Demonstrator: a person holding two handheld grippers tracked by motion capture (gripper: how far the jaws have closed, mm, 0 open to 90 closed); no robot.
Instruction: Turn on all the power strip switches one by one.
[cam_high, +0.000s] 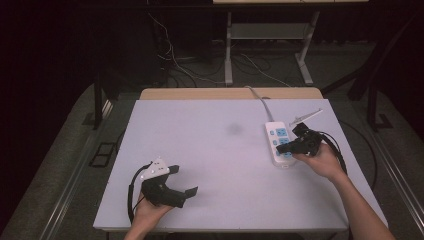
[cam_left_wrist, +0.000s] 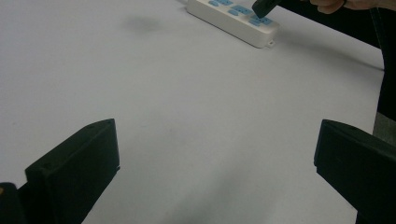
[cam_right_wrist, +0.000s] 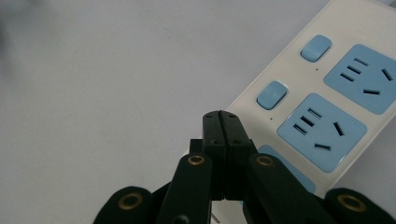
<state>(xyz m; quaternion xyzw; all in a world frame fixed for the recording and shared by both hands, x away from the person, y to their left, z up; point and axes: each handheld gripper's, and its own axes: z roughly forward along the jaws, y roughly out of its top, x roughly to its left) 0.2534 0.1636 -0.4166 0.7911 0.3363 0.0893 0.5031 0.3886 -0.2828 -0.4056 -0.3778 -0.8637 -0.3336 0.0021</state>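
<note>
I saw the white power strip (cam_high: 279, 143) lying at the right of centre in the high view, on the pale table (cam_high: 215, 150), its cable running toward the upper edge of the frame. The right gripper (cam_high: 289, 148) sat at the strip's near end, jaws pressed fully together with nothing between them. In the right gripper view the closed tips (cam_right_wrist: 223, 122) lay over the strip's left edge, just below a blue switch (cam_right_wrist: 272, 95) and beside a blue socket (cam_right_wrist: 322, 131). The left gripper (cam_high: 184, 187) was at lower left of the high view, well apart from the strip, jaws spread wide and empty. In the left gripper view the strip (cam_left_wrist: 233, 18) showed at top centre.
</note>
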